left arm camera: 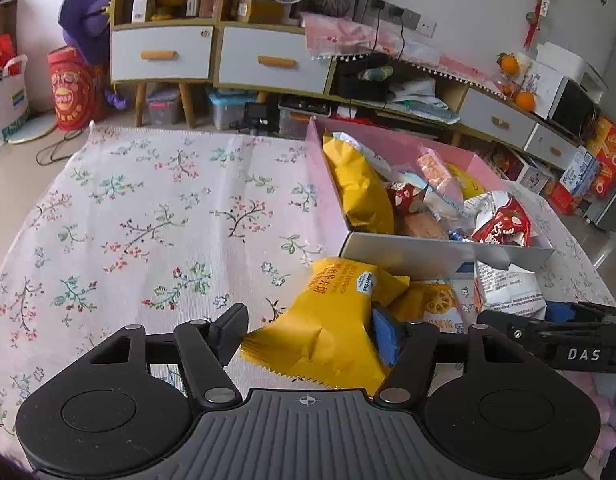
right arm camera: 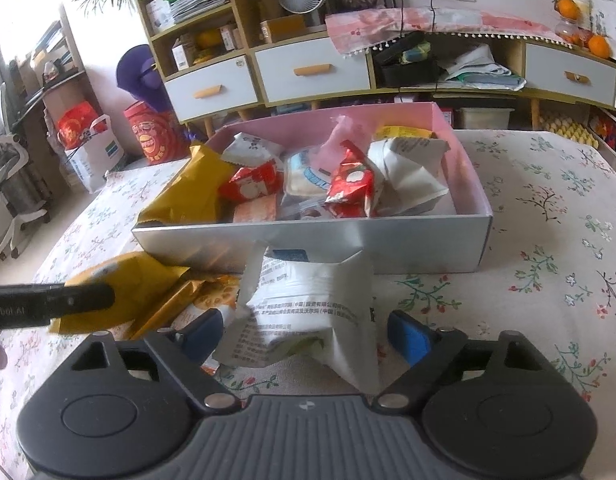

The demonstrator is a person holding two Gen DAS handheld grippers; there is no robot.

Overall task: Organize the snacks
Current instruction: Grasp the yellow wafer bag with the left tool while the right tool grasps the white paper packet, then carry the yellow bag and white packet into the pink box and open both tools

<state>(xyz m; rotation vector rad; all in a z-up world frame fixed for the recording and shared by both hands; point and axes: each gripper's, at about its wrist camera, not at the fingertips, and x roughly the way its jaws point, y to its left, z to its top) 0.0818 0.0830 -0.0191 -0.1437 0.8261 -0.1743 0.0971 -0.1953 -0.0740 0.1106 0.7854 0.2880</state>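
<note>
Lying before the snack box, a yellow biscuit packet sat between the left gripper's open fingers; the right gripper straddled a white pouch, ungripped.

Both wrist cameras looked down and forward, close over the floral tablecloth, sharing the pink-lined cardboard snack box.

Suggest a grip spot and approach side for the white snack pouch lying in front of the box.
Grip the white pouch across its puffy middle, from the near side, angled down. The right gripper already straddles it, fingers either side, not yet pinching. Probably avoid the upstanding sealed flap, thin and floppy. The box wall blocks the far side; the orange packet crowds its left.
</note>
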